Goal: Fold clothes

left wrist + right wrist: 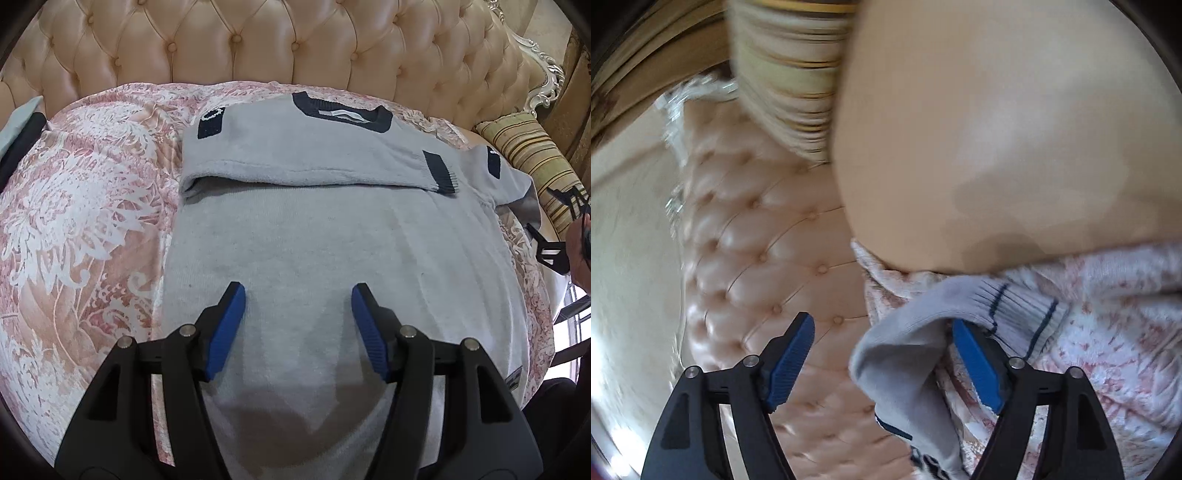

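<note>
Grey knit sweater (332, 236) with a dark navy collar (341, 110) and navy patches near each shoulder, lying flat on its front or back (which cannot be told) with the collar at the far end and the hem nearest the left wrist view. One sleeve (314, 162) is folded straight across the chest, its navy-trimmed cuff (441, 173) ending near the opposite shoulder. In the blurred right wrist view the other sleeve (923, 332) is bunched and raised off the surface, its ribbed cuff (1015, 306) marked by thin navy stripes.
</note>
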The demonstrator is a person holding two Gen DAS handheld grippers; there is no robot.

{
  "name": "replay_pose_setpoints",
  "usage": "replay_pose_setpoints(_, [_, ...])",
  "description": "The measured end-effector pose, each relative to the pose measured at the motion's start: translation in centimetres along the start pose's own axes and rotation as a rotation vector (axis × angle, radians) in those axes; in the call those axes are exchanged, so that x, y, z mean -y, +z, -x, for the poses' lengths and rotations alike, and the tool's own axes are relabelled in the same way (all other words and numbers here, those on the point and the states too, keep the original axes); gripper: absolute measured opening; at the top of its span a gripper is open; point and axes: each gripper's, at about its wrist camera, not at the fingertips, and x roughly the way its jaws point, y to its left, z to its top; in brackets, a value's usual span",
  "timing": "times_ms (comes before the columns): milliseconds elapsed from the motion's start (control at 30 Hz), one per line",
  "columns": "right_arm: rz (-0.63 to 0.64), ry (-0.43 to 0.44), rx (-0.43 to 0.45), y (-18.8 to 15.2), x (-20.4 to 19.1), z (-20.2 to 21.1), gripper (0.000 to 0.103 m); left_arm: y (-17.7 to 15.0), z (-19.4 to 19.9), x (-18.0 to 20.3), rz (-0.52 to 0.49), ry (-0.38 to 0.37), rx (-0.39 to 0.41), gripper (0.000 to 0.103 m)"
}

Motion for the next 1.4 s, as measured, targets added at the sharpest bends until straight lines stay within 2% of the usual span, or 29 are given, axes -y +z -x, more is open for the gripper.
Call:
replay_pose_setpoints(33, [-0.031,-0.008,-0.008,0.0,0.5,-0.6,0.078,-0.1,0.0,0.0,0.001,-0.001,0.000,0.064])
replay_pose_setpoints(67, [-0.052,-0.013,-0.019,0.0,1.0,-1.1,0.070,-0.1,0.1,0.0,0.001,-0.001,0.000,0.064])
replay_pose_setpoints(100, [-0.010,-0.017,-0.024,-0.2,0.5,-1.3,0.054,-0.2,0.1,0.0,0.002,-0.002,0.000,0.064])
replay_pose_setpoints(133, [0.039,-0.021,-0.030,-0.3,-0.1,-1.4,0.012,-0.2,0.2,0.0,0.003,-0.003,0.001,0.064])
replay_pose_setpoints(167, [0.089,-0.025,-0.035,-0.4,-0.7,-1.5,0.004,-0.3,0.2,0.0,0.003,-0.003,0.001,0.064])
replay_pose_setpoints(267, [0.379,-0.033,0.020,-2.3,-5.6,-0.9,0.004,-0.5,0.3,0.0,0.006,-0.005,0.001,0.064])
replay_pose_setpoints(333, [0.660,0.012,0.057,-5.4,-10.2,-0.2,0.004,-0.6,0.4,0.0,0.007,-0.006,0.001,0.064])
replay_pose_setpoints(400, [0.912,0.082,0.022,-9.7,-13.8,-0.2,0.004,-0.7,0.5,0.0,0.008,-0.008,0.001,0.065])
replay_pose_setpoints(467, [1.196,0.117,-0.035,-16.8,-15.9,-0.9,0.004,-0.7,0.6,0.0,0.008,-0.009,0.000,0.065])
replay_pose_setpoints(533, [1.350,0.064,-0.156,-22.7,-15.3,-3.2,0.008,-0.7,0.7,-0.1,0.009,-0.011,-0.001,0.065])
replay_pose_setpoints(567, [1.367,0.062,-0.210,-23.8,-14.8,-3.6,0.010,-0.7,0.8,-0.1,0.011,-0.013,-0.002,0.065])
replay_pose_setpoints(600, [1.376,0.063,-0.263,-24.7,-14.2,-3.9,0.014,-0.6,0.9,-0.2,0.013,-0.014,-0.003,0.065])
replay_pose_setpoints(633, [1.384,0.064,-0.317,-25.6,-13.6,-4.2,0.030,-0.6,1.0,-0.3,0.016,-0.015,-0.001,0.065])
replay_pose_setpoints(667, [1.392,0.065,-0.370,-26.5,-13.0,-4.5,0.055,-0.5,1.1,-0.4,0.021,-0.015,0.003,0.065])
replay_pose_setpoints(733, [1.406,0.067,-0.477,-28.3,-11.9,-5.1,0.073,-0.4,1.3,-0.8,0.033,-0.012,0.009,0.065])
replay_pose_setpoints(833, [1.423,0.070,-0.638,-31.1,-10.1,-6.0,0.075,-0.5,1.3,-1.4,0.049,-0.009,0.010,0.065])
replay_pose_setpoints(867, [1.376,0.038,-0.599,-29.5,-10.1,-6.2,0.078,-0.5,1.2,-1.6,0.054,-0.009,0.008,0.065])
replay_pose_setpoints(1000, [1.089,-0.154,-0.628,-22.0,-8.5,-8.8,0.079,-0.8,0.9,-2.1,0.073,-0.017,-0.001,0.065])
replay_pose_setpoints(1067, [0.953,-0.129,-0.728,-20.0,-7.3,-9.1,0.079,-0.9,0.7,-1.9,0.071,-0.015,-0.004,0.065])
replay_pose_setpoints(1200, [0.610,-0.033,-0.904,-18.6,-4.5,-10.8,0.079,-0.9,0.5,-1.7,0.068,-0.006,0.001,0.067])
replay_pose_setpoints(1400, [0.455,-0.104,-0.847,-19.0,-2.5,-12.7,0.079,-0.9,0.6,-1.7,0.067,-0.006,0.000,0.068])
